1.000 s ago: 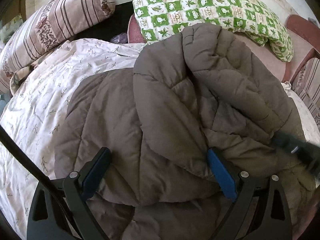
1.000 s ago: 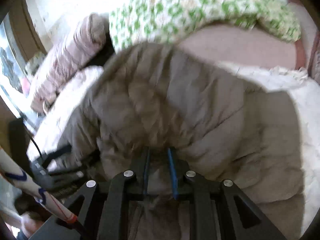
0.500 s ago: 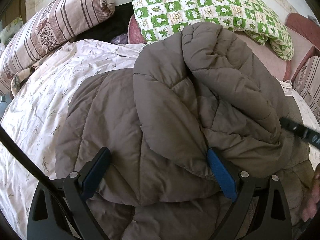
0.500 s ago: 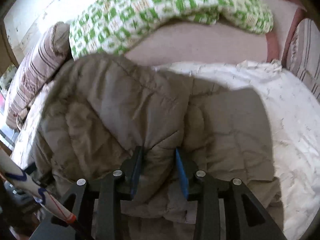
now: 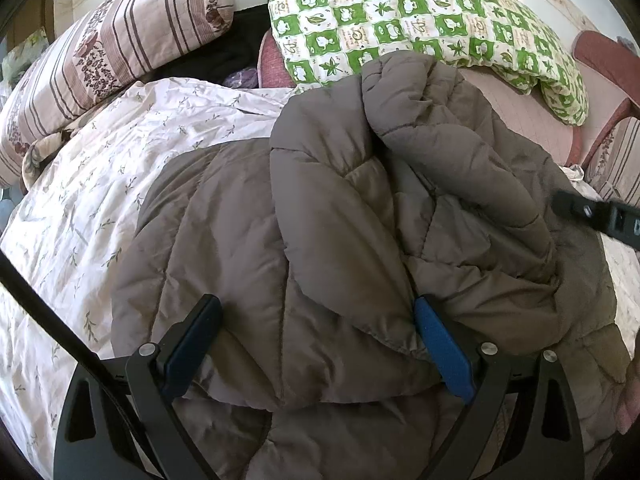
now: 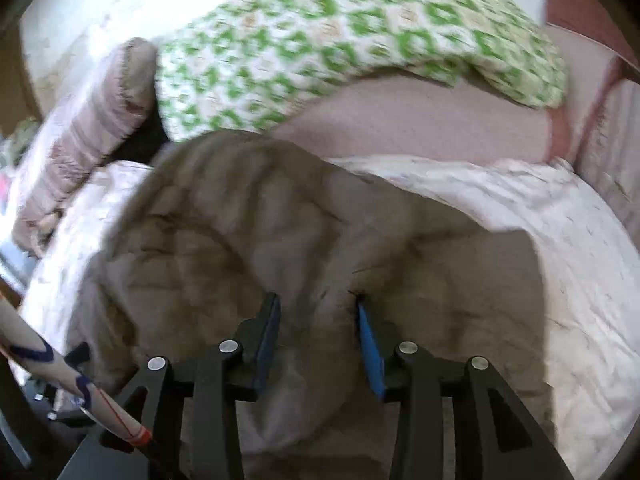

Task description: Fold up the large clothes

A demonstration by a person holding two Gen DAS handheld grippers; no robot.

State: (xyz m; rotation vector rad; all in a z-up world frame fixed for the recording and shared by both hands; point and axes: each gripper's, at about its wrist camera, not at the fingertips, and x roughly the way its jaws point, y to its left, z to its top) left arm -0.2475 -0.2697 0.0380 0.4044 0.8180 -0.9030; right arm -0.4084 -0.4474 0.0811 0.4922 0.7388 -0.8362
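My right gripper (image 6: 318,336) points steeply down at the jacket (image 5: 340,240); its jaws have just been opening, and a fold of the jacket sits between them, though blur hides whether the pads still press it. My left gripper (image 5: 318,340) tilts down likewise, jaws spread wide over the jacket, gripping nothing. The jacket lies bunched on the bedsheet (image 5: 100,184), below the green pillow (image 5: 420,16).

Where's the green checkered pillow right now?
In both wrist views the green checkered pillow lies at the top, at the head of the bed, just behind the brown puffer jacket and right of the striped pillow.
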